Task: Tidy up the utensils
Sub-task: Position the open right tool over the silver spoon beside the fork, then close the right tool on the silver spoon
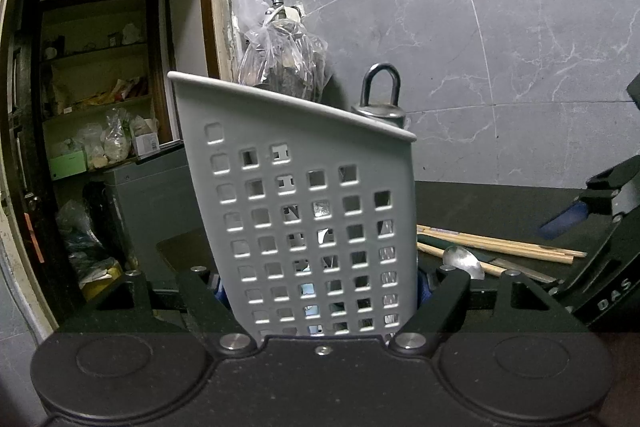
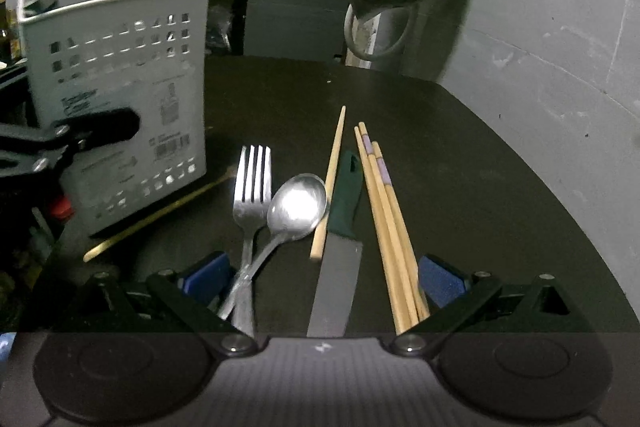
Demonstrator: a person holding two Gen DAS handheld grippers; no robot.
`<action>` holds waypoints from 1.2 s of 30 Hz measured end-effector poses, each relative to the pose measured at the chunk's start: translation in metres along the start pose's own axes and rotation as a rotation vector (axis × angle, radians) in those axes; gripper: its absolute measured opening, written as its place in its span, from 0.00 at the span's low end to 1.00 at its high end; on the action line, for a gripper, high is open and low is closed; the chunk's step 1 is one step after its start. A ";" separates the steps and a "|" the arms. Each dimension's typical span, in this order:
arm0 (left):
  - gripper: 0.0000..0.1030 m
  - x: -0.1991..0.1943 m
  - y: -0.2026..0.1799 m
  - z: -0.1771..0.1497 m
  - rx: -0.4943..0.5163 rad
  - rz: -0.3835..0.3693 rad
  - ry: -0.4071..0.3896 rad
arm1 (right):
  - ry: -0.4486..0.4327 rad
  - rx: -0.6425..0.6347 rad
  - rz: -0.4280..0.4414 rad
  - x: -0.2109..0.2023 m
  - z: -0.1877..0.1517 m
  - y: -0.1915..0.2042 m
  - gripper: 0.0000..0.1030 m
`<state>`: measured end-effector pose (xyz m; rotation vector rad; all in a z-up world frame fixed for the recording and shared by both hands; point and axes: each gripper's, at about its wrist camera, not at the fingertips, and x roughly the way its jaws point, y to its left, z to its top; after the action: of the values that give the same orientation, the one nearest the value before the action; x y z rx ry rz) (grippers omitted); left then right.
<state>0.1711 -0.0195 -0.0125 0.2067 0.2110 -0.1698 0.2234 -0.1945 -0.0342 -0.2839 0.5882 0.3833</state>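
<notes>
We hold the grey perforated caddy [image 1: 304, 227] clamped in the left tool [image 1: 320, 291], its pads pressed against the caddy's lower walls, so the caddy stands upright on the dark tabletop [image 2: 460, 187] and will not slide when something drops into it. A few items already poke above its rim, among them a metal piece with a dark loop handle [image 1: 380, 95]. The right tool [image 2: 320, 279] hovers low over the loose utensils with its jaws spread wide and nothing gripped: the fork [image 2: 252, 187] and spoon [image 2: 296, 207] lie crossed at their handles near the left pad, the green-handled knife [image 2: 340, 239] runs up the middle, a single chopstick [image 2: 330, 183] lies touching the spoon's bowl, and a bundle of chopsticks [image 2: 384, 223] lies just inside the right pad. One more thin stick [image 2: 160, 215] rests beside the caddy's base. We judge the step in hand to be picking the next piece. To do it well we should commit to one item, not straddle the row; the chopstick bundle by the right pad looks the easiest, since it lies apart from the knife. We should close on the sticks together near their middle, lift clear before swinging over, and lower them end-first into the caddy, keeping the left grip firm throughout.
</notes>
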 end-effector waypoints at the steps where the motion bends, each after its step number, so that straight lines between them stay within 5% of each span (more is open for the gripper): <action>1: 0.77 0.001 -0.001 0.000 0.002 0.001 0.000 | 0.001 -0.003 0.006 -0.002 0.000 0.000 1.00; 8: 0.77 0.001 -0.001 0.000 0.005 0.001 0.003 | -0.067 -0.031 0.070 -0.001 0.017 -0.008 0.99; 16: 0.77 0.003 0.000 0.001 0.005 -0.003 0.005 | -0.048 0.060 0.150 0.033 0.040 -0.035 0.62; 23: 0.77 0.003 0.001 0.001 0.005 -0.002 0.005 | -0.036 0.035 0.191 0.041 0.039 -0.030 0.49; 27: 0.77 0.003 0.000 0.001 0.005 -0.002 0.005 | -0.047 -0.008 0.156 0.041 0.038 -0.023 0.31; 36: 0.77 0.003 0.000 0.001 0.005 -0.002 0.005 | -0.047 -0.057 0.160 0.038 0.035 -0.014 0.37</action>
<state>0.1739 -0.0196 -0.0124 0.2116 0.2160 -0.1717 0.2751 -0.1838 -0.0263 -0.2824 0.5562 0.5599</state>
